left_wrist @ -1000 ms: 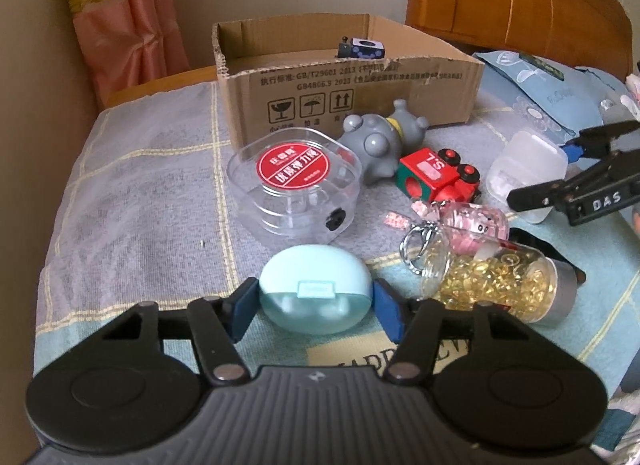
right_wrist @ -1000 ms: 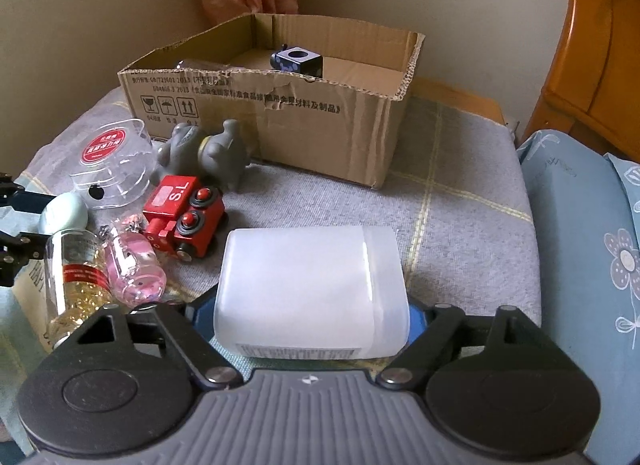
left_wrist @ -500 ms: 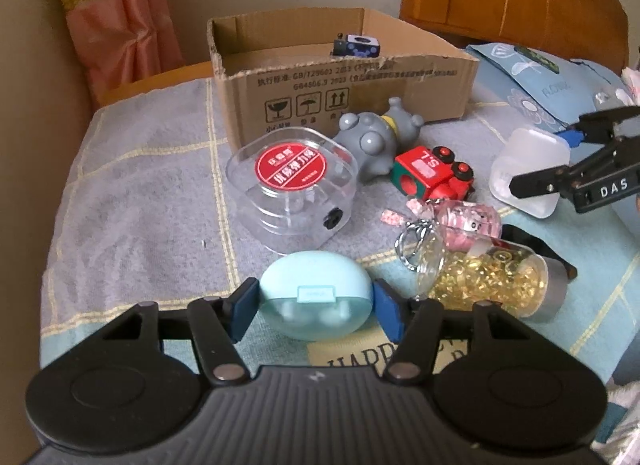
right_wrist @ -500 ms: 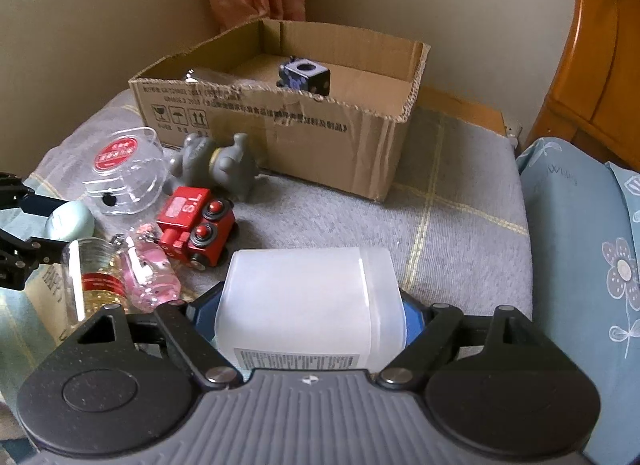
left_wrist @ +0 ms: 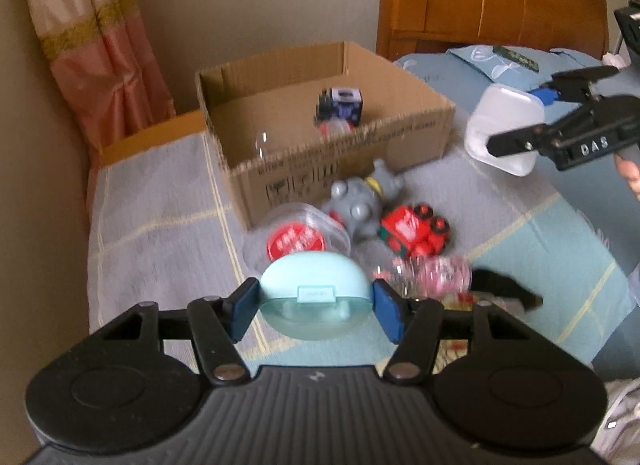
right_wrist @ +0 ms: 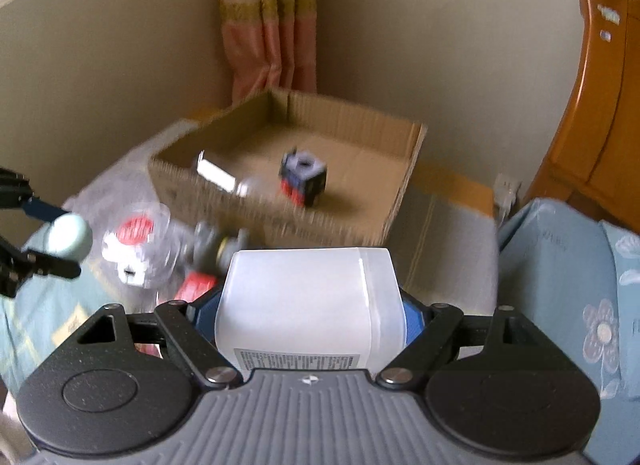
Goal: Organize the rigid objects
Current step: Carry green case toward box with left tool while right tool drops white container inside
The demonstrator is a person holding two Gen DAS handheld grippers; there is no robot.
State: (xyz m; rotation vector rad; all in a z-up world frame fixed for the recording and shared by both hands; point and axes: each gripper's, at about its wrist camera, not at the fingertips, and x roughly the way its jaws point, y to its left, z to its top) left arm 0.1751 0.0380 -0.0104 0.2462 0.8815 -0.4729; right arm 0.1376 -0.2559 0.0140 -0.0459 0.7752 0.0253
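Above the cluttered grey blanket point(left_wrist: 160, 201), the left gripper point(left_wrist: 316, 301) is clamped on a pale-blue oval plastic case point(left_wrist: 314, 297), and the right gripper point(right_wrist: 310, 305) is clamped on a frosted white plastic box point(right_wrist: 308, 301). Both are held clear of the remaining toys, presumably for dropping into the open brown cardboard box point(left_wrist: 344, 153) ahead, where a small dark cube point(right_wrist: 302, 177) already sits.

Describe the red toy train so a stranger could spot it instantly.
Find the open cardboard box on the grey checked cloth. Just in front of its printed wall sits a grey animal figure; the red toy train lies right beside it, the only bright red blocky piece with black wheels.
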